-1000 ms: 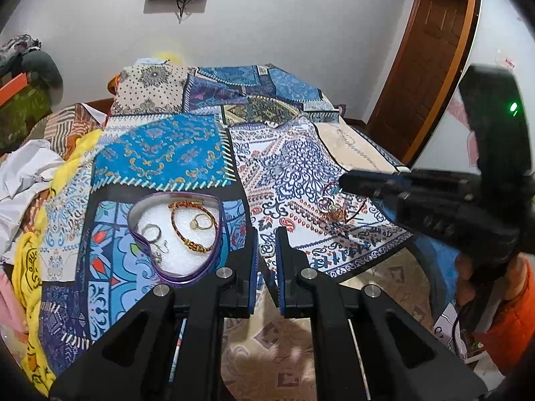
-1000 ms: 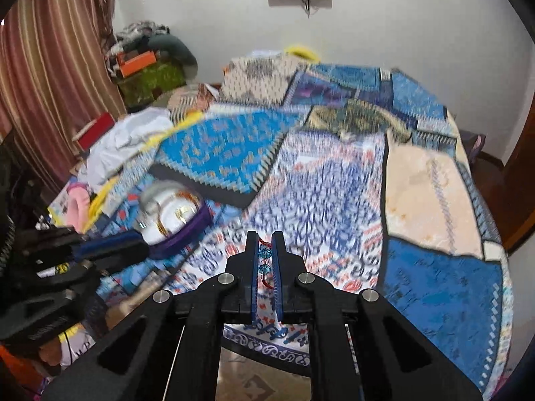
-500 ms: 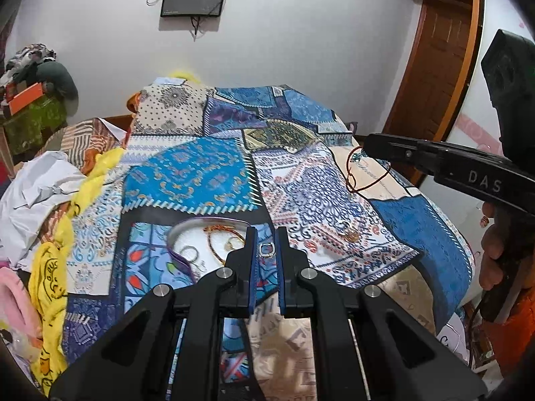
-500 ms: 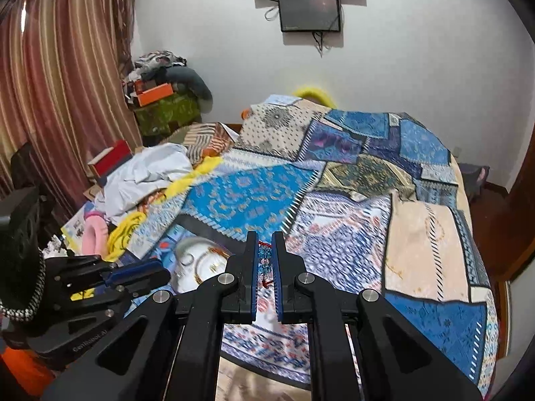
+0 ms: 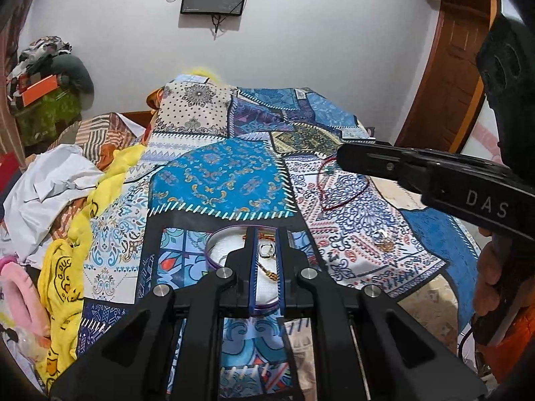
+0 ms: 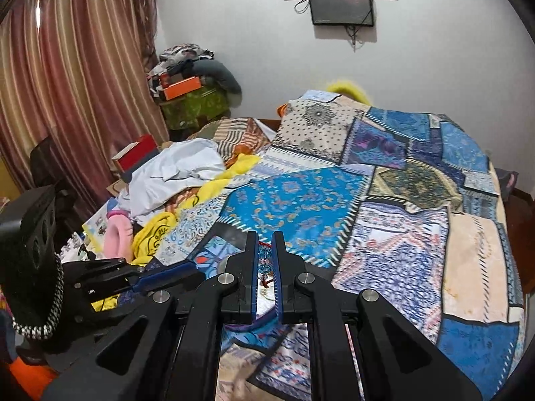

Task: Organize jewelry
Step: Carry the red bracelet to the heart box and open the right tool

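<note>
Hanging from the right tool is a red cord bracelet with small blue beads, its loop dangling above the patchwork bedspread. In the right wrist view the beaded part sits pinched between the tool's blue-padded fingers, which are pressed together on it. The left tool has its fingers drawn close, with nothing seen gripped between them; it is held over a purple-rimmed tin lying on the bedspread. Inside the tin, on a white lining, lie a gold chain and a ring, partly hidden by the tool's fingers. Further jewelry, gold and silver pieces too small to identify, lies on the bedspread to the right of the tin and well apart from it. A hand grips the right tool's handle at the frame edge. Loose clothing is heaped along the bed's left side.
</note>
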